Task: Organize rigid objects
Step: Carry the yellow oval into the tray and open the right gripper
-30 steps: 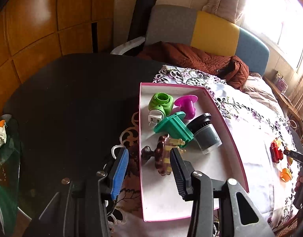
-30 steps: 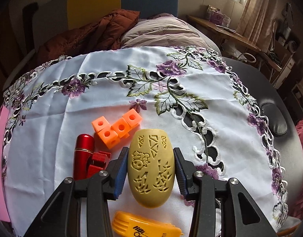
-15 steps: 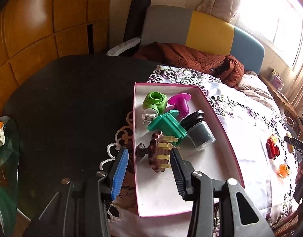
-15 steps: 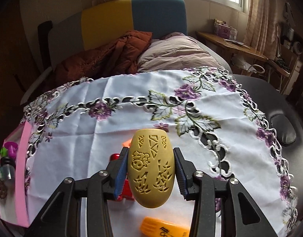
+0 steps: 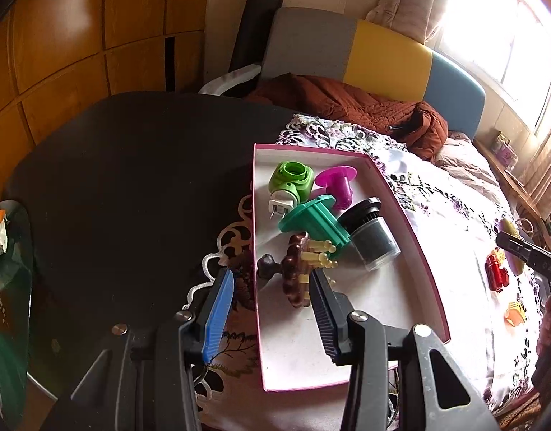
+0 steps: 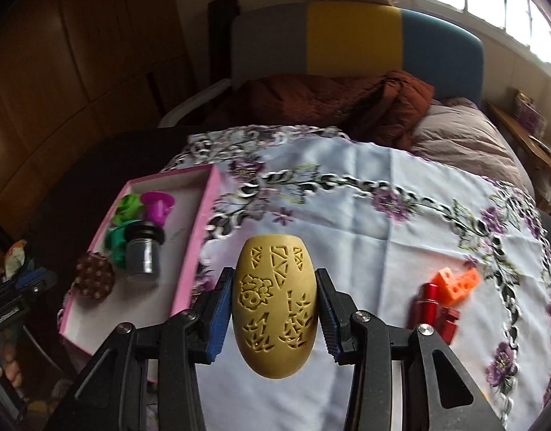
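Clamped between the blue-padded fingers of the right gripper [image 6: 273, 309] is a yellow egg-shaped plastic piece with cut-out flower and triangle patterns [image 6: 274, 305], held above the white embroidered tablecloth with purple flowers [image 6: 365, 222], both pads pressing on its sides. To its left in the right wrist view sits the shallow pink-rimmed cardboard box with a white floor [image 6: 194, 251], resting partly on the cloth and partly on the dark round table [image 5: 132, 179]. Inside the box, the left wrist view shows a green plastic plug-in device with white prongs [image 5: 290, 183], a magenta flanged plastic funnel shape [image 5: 338, 183], a teal ribbed plastic piece with a wide flange [image 5: 316, 221], a dark cylindrical jar with a black ribbed cap lying on its side [image 5: 372, 239], and a brown scalloped round brush with cream pegs and a knob handle [image 5: 297, 269]; these lie bunched together in the far half of the box. The left gripper [image 5: 272, 305] hangs over the box's near left wall with its fingers spread and nothing between them, the brown brush just ahead of the right finger. On the cloth to the right of the held egg lie a red metallic cylinder [image 6: 428, 303], small red blocks [image 6: 448, 323] and an orange block with round holes [image 6: 455, 283], close together.
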Demonstrator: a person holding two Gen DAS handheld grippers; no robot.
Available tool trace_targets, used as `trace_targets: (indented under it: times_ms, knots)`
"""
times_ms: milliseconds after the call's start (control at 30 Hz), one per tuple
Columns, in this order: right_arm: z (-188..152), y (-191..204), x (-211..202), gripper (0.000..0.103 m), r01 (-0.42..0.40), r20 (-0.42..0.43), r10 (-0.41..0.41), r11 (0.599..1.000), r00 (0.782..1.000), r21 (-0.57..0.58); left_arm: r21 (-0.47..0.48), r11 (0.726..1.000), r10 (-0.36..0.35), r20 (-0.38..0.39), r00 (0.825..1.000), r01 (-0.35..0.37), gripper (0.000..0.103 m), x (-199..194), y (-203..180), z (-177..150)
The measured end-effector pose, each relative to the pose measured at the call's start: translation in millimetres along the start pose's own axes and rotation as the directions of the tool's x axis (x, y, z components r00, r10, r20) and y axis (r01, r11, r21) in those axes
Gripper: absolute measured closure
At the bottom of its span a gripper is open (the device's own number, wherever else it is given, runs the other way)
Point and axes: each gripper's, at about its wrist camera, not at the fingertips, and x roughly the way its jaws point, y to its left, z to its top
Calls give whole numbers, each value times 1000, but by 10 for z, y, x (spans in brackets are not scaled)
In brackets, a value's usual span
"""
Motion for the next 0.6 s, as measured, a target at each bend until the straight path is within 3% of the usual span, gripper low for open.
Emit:
trace_targets:
  times_ms: [300, 600]
  knots:
    - [-64, 1040, 300, 59, -182, -111, 168, 974, 980, -134, -30, 1000, 3, 1, 1000, -3, 59, 6, 133, -10]
    - [-165, 1518, 690, 59, -213, -243, 168, 962, 955, -173, -111, 993, 54, 14, 998, -52, 59, -17, 461, 10]
